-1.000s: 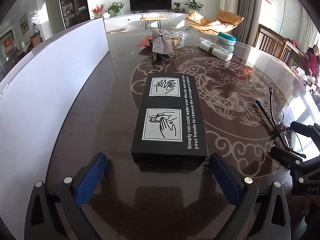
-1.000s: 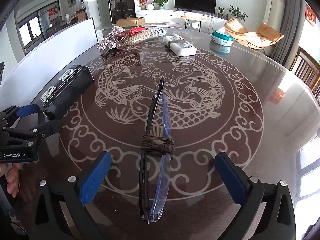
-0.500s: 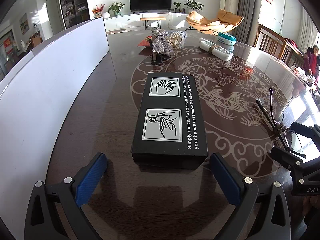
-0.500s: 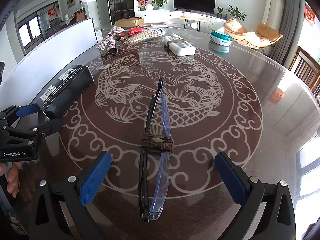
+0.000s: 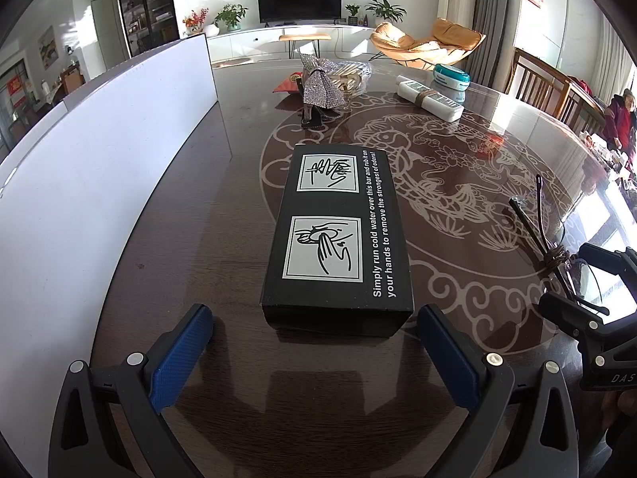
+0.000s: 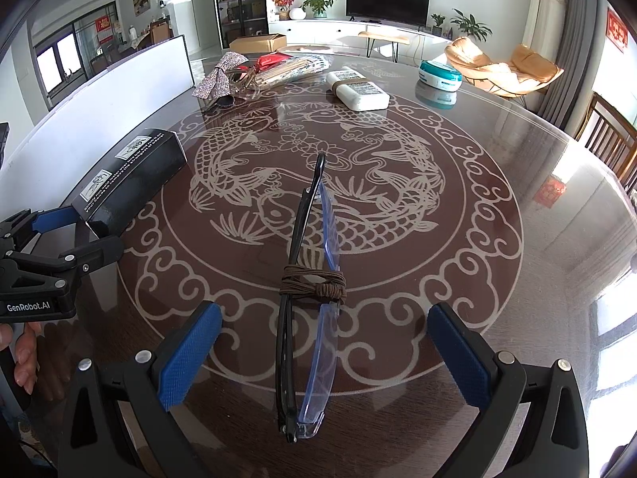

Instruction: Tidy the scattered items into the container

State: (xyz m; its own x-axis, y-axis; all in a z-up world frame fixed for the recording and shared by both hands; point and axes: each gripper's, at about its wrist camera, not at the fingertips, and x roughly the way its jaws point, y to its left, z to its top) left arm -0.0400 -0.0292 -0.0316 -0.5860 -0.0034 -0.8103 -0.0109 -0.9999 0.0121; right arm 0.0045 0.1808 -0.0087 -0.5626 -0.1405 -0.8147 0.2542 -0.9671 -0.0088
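The left tool (image 5: 314,342) sits low over the dark counter (image 5: 223,207) with its blue pads (image 5: 181,352) spread wide, nothing between them. Just ahead of the tips lies a black box (image 5: 338,231), flat on the counter, its long side running away from the camera (the top carries two hand-washing drawings and white lettering). The near end of the box lies just past the pads, not touched by either.

The right tool (image 6: 324,346) is likewise spread wide. Between its two blue pads (image 6: 191,352), touching neither, lies a pair of folded glasses (image 6: 306,298) with a black frame and bluish lenses, bound round the middle with brown cord (image 6: 312,285). They lie on the fish pattern of the counter, lengthwise away from the camera.

Farther back on the counter are a white remote (image 6: 358,89) wrapped with a band, a teal round case (image 6: 440,73), a glittery bow (image 5: 318,87) and a clear packet (image 6: 294,67) of sticks. A white board (image 5: 91,151) stands along the counter's left edge. From the right wrist view, a hand (image 6: 24,350) grips the left tool's handle at the left border.
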